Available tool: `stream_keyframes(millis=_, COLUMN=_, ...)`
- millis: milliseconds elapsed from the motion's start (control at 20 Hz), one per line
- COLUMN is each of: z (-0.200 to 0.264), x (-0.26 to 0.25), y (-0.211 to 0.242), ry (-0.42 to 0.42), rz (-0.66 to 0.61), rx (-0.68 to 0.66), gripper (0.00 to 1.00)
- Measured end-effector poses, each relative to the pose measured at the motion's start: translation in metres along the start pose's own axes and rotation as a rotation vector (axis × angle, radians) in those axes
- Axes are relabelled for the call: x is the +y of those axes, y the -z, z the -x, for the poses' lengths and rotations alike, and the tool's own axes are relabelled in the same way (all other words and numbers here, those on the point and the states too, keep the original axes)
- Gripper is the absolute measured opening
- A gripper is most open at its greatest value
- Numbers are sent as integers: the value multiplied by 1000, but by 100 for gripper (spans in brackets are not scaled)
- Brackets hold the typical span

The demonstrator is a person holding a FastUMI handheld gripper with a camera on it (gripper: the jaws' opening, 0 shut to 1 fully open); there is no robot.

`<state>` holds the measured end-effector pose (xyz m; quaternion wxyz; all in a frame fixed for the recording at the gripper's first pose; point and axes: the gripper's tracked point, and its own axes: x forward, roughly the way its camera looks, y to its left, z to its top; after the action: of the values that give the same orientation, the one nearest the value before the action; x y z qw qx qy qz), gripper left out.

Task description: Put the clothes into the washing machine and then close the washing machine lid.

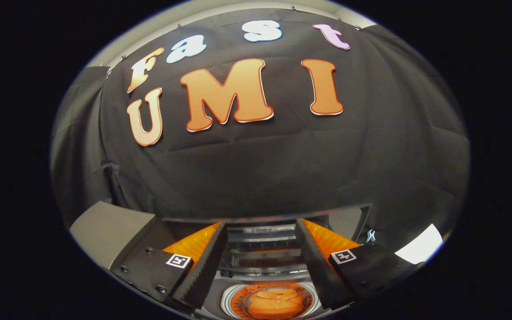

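My gripper (260, 223) is open; its two black ribbed fingers (202, 262) stand wide apart with nothing between them. Below and between the fingers lies the washing machine's round drum opening (228, 297) with a pale rim. An orange mass (276, 304) lies inside it; whether it is cloth or a reflection I cannot tell. Just beyond the fingertips the machine's dark glossy lid (347, 222) stands raised, and its ribbed inner face (262, 242) shows between the fingers.
A grey slab (105, 226) sits to the left of the left finger. A white patch (420, 249) and a small pale blue clip (370, 236) lie to the right of the lid. The booth's black cloth wall (260, 169) rises close behind the machine.
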<state>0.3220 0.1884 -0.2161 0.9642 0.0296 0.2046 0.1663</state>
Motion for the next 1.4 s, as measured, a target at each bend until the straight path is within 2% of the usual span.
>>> stream_keyframes(millis=150, z=-31, x=-5, y=-13, ry=21, rz=-4, rx=10, gripper=98)
stream_keyframes(millis=500, z=-83, x=-15, y=4, ry=69, rz=14, rx=77, gripper=99)
stream_keyframes(millis=700, z=-83, x=-19, y=9, ry=77, rz=78, rx=74, gripper=98)
stream_keyframes(millis=1050, z=-87, x=-18, y=7, ry=76, rz=70, rx=43, gripper=98)
stream_keyframes(millis=1400, z=-66, x=-17, y=11, ry=69, rz=68, rx=38, gripper=99)
